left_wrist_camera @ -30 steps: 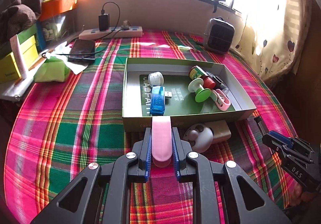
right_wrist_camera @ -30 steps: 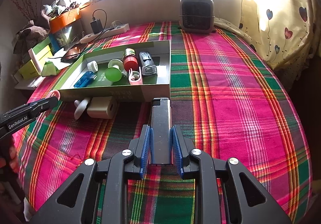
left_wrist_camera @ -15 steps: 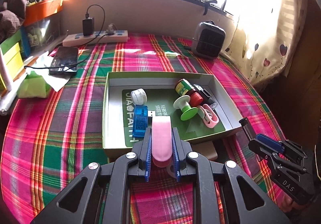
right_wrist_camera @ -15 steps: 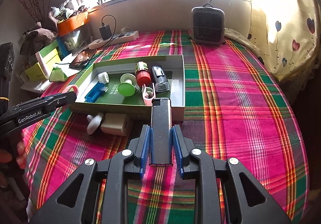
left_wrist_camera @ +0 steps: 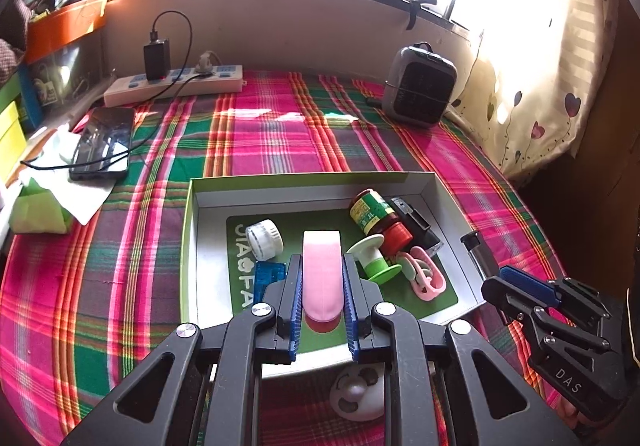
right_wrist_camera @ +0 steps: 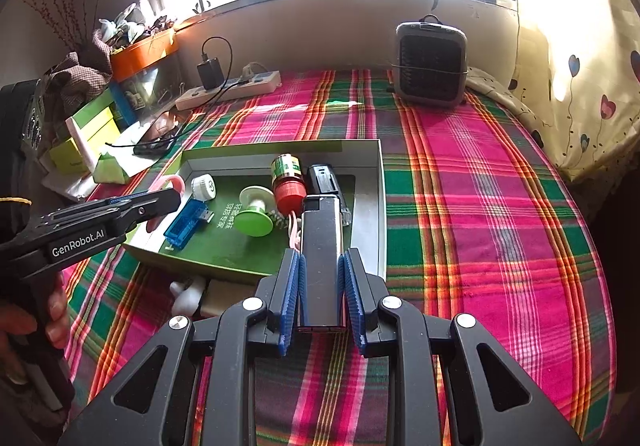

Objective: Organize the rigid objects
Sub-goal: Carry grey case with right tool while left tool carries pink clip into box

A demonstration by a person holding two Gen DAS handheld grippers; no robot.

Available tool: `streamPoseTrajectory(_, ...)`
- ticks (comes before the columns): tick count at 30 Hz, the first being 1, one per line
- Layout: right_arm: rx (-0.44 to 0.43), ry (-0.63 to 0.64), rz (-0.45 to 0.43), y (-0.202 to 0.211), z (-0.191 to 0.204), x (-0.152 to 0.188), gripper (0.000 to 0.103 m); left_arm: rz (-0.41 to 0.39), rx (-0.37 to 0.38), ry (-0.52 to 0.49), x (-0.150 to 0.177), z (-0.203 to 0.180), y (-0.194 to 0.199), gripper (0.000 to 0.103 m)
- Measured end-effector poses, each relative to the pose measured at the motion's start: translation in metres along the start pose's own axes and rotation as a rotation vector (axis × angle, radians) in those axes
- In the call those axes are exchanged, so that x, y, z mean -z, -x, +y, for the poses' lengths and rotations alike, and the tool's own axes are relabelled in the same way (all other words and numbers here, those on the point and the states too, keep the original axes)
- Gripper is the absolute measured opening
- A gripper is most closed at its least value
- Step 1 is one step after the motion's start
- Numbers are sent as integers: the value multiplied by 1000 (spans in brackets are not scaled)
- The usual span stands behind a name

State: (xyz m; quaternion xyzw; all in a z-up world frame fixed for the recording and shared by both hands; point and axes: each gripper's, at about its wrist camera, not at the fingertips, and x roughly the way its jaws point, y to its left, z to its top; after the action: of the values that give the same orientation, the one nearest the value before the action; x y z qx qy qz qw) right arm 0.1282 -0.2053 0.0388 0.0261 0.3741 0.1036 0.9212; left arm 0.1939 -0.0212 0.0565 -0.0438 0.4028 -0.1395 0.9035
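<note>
We have carried the pink strip (left_wrist_camera: 322, 274) in our left gripper (left_wrist_camera: 322, 286) forward from short of the green box (left_wrist_camera: 186, 246) to over its floor. Our right gripper (right_wrist_camera: 320, 286) has brought its dark lighter (right_wrist_camera: 322, 246) over the box's near wall.

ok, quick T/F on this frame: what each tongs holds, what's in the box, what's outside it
1. The left tongs are shut on a pink piece. True.
2. The right tongs are empty. False: they are shut on a dark lighter.
3. The green spool lies inside the box. True.
4. The phone lies in the box. False: it lies on the plaid cloth, beside the power strip.
5. A white round item sits outside the box's near wall. True.
</note>
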Motion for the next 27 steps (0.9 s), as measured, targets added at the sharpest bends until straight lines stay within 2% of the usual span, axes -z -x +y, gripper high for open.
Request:
streamPoseTrajectory(9,-15,4,32,-23,-2,-9,24,29,0,-6,-16,-2,-30,17)
streamPoseTrajectory(27,-53,8,64,-44,-1,-17,24,79,-28,-24,-21,-6,-63,17)
